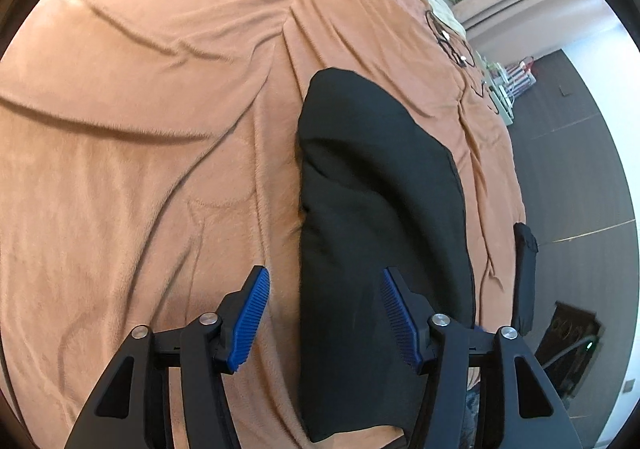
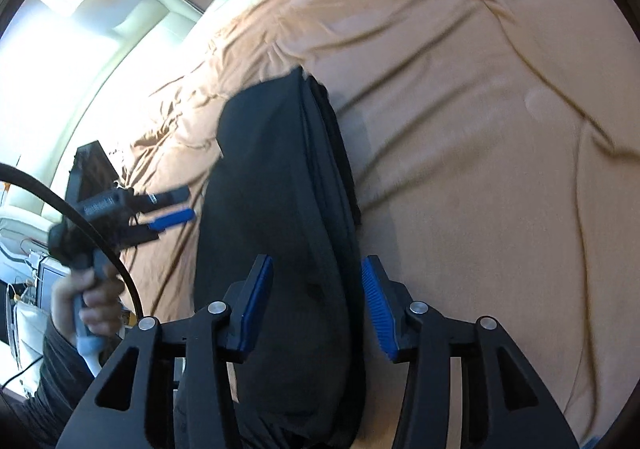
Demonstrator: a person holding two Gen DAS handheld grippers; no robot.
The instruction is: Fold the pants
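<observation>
The right gripper (image 2: 316, 309) has its blue ribbed fingers (image 2: 256, 305) parted and released, the folded black fabric pants (image 2: 280, 229) lying between them but not visibly pinched. The left gripper (image 1: 324, 317) is likewise unclenched: its blue ribbed fingers (image 1: 250, 317) straddle the near left edge of the same garment, one pad over bare bedding, the other above the dark cloth, neither pressing it. Beyond both sets of fingers the pants stretch away as a long narrow bundle with layered edges showing along its right side, resting on the peach plush blanket (image 1: 140, 169) that covers the bed. In the right wrist view the person's hand (image 2: 92, 297) grips the left tool's handle off to the left of the bundle. Judging by the layout, the garment seems folded lengthwise, so the next fold probably wants both tools to take the near end at matching corners, catch all layers, and carry it evenly toward the far end without dragging the blanket. Printing on the left tool's body is too blurred to read; no other writing is legible.
</observation>
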